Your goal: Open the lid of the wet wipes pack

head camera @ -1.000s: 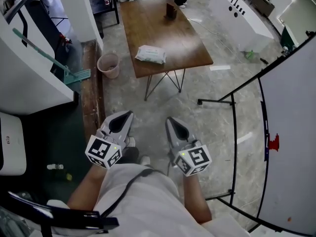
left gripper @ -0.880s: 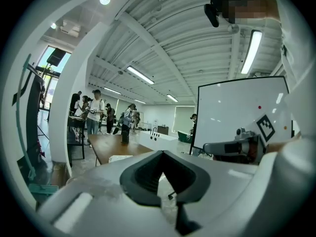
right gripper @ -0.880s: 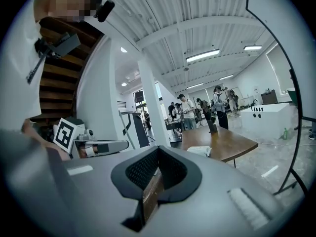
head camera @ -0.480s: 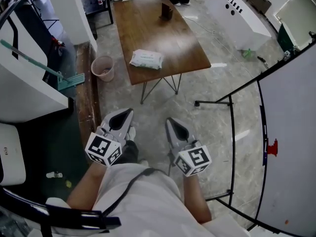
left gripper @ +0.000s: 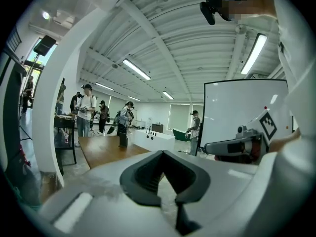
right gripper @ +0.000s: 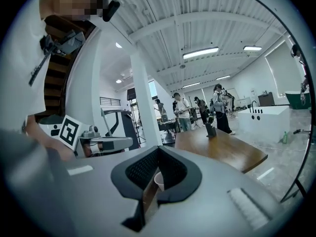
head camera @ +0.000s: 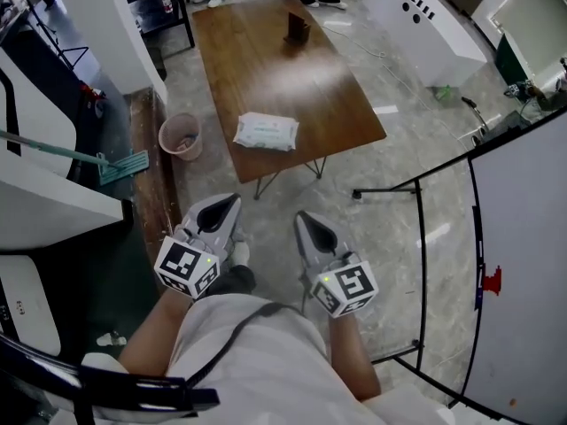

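One bin [head camera: 180,136] (pink) near pack [head camera: 266,132]

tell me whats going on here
A person holds a two-jaw tool in each hand. The left tool and the right tool are both shut and empty, held out side by side short of a wooden table. The wet wipes pack lies on the near end of that table, well ahead of both tools and untouched, so opening its lid has not started.
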Demonstrator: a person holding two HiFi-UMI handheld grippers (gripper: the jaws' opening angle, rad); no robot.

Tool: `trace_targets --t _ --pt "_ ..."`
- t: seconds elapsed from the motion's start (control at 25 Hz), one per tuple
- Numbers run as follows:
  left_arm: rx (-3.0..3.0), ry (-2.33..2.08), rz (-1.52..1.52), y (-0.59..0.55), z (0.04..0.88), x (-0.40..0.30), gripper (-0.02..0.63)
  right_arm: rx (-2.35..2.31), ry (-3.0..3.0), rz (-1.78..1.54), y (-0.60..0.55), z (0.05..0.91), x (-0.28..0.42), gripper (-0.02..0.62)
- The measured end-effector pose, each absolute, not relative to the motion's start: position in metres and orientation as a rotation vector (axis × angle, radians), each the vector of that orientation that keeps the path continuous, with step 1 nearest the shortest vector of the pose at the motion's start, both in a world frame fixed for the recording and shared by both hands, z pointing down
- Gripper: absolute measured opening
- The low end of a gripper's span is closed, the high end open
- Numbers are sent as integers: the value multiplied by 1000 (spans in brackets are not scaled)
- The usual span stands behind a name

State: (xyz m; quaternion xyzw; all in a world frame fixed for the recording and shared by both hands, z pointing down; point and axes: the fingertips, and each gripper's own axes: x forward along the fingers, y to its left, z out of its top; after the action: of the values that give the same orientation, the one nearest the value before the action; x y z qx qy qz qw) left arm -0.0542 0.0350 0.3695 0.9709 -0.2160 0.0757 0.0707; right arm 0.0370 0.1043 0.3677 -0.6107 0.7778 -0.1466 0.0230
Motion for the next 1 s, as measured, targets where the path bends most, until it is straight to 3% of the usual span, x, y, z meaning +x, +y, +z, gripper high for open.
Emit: trace_targets --t 0.52,1.0 --pt "2907 -560 203 -78 380 -53 5 -1968 2381 -431 -8 363 39 8" --pt "2906 -541 218 -107 386 -64 5 -1954 2416 -429 -45 365 27 9"
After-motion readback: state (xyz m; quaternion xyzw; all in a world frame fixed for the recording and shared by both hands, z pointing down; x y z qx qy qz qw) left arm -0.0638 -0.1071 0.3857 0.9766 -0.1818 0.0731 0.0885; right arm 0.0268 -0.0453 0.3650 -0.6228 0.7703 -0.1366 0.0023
